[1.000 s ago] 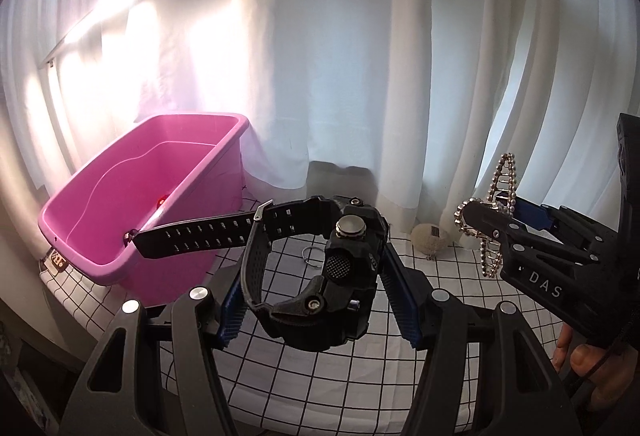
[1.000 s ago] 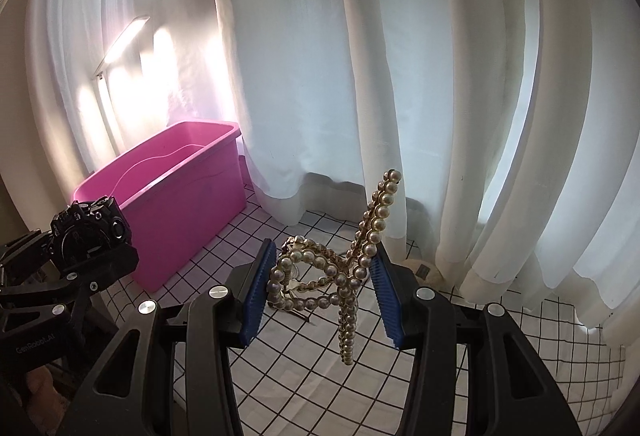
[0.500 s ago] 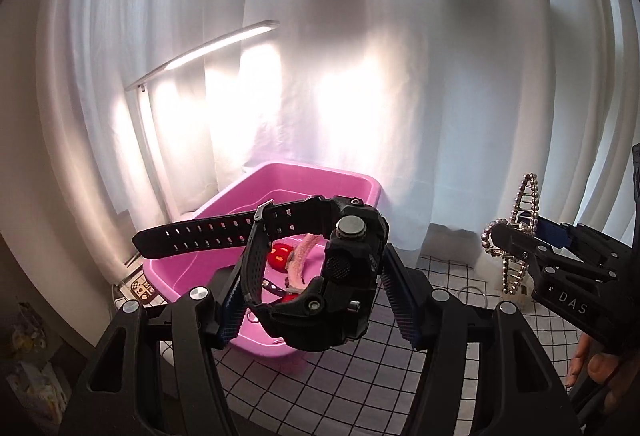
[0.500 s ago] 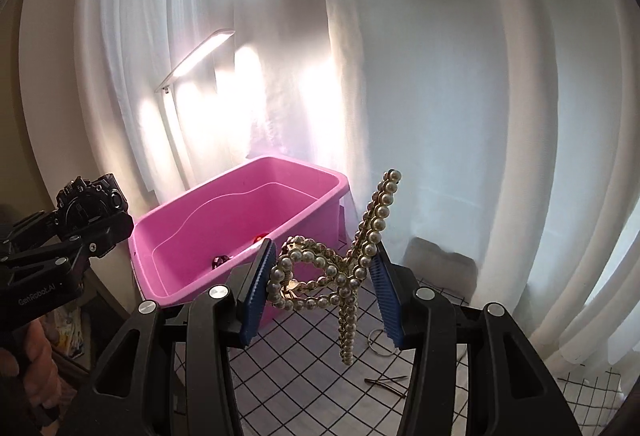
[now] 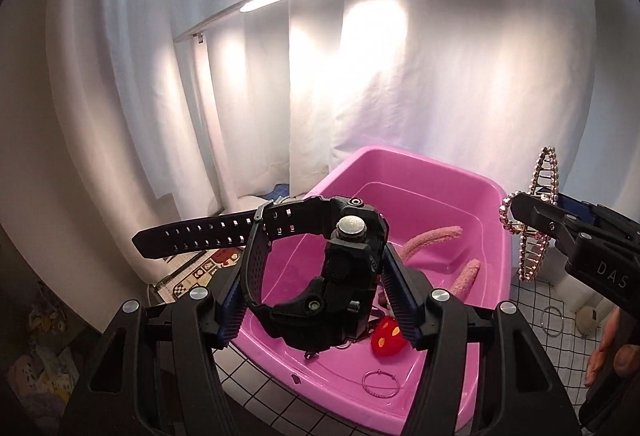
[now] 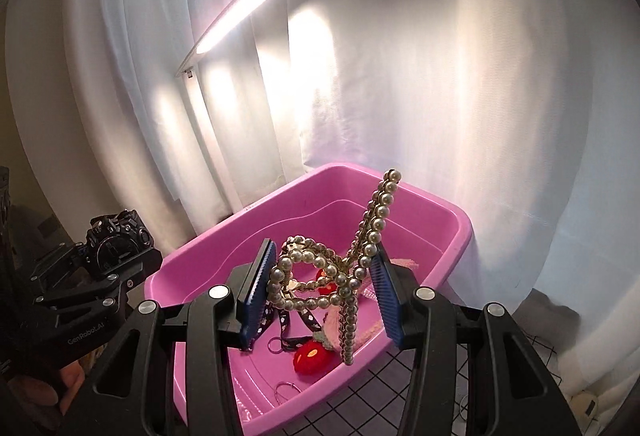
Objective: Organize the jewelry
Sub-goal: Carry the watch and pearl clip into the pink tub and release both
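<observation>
Starting at the left: your left gripper [image 5: 316,288] is clamped on the black watch [image 5: 320,268], pads squeezing the case from both sides, strap sticking out to the left past the tub's rim. The watch hangs over the near-left part of the pink tub [image 5: 492,204], so you're basically lined up already. I'd nudge it a bit further right toward the middle before letting go, so that long strap doesn't catch the rim and flip the thing out onto the checked cloth [image 5: 256,396].

Down in the tub there's a red plush charm [image 5: 386,338], a thin silver hoop [image 5: 380,384] and a pink fuzzy band [image 5: 432,236]. Go low and let the watch down beside the hoop, not on it.

Over on the right, your right gripper [image 6: 324,288] is pinched on the pearl hair clip [image 6: 340,276], which sits above the tub's middle. Its pearl tail dangles down, so drop the height first, then open slowly; it looks snaggy. Do one release at a time so the two don't tangle.
</observation>
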Motion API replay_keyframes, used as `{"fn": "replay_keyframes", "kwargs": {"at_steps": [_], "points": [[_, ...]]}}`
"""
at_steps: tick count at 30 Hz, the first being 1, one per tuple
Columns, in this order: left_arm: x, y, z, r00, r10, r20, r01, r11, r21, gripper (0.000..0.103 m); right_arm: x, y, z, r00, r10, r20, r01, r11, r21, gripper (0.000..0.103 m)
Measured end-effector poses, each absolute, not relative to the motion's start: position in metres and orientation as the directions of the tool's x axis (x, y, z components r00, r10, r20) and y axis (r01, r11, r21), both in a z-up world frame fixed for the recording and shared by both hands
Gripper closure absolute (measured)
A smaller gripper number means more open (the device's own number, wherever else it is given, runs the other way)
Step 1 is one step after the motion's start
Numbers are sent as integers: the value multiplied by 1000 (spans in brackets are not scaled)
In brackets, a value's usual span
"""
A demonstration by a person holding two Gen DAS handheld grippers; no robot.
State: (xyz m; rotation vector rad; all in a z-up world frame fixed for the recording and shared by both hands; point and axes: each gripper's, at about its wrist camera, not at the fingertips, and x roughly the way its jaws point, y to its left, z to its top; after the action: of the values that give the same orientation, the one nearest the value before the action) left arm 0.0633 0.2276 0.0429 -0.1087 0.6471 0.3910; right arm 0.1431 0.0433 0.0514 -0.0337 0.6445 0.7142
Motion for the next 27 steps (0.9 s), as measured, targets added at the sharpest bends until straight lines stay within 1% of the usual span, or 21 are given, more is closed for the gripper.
{"fn": "replay_keyframes", "kwargs": {"at_steps": [6,13,22,27], "points": [[96,247,13,671,287,-683,-391,920,3,44,181,74,23,521,554,-649,-591,783,194,57],[120,255,-6,632,257,-731,-380,925,-3,44,207,97,-10,461,502,-732,-569,800,190,57],[129,258,-23,580,233,-781,-369,930,4,43,223,114,-32,415,447,-792,-544,820,178,57],[132,259,-30,548,232,-804,-372,928,14,41,224,120,-35,415,416,-809,-546,825,144,57]]}}
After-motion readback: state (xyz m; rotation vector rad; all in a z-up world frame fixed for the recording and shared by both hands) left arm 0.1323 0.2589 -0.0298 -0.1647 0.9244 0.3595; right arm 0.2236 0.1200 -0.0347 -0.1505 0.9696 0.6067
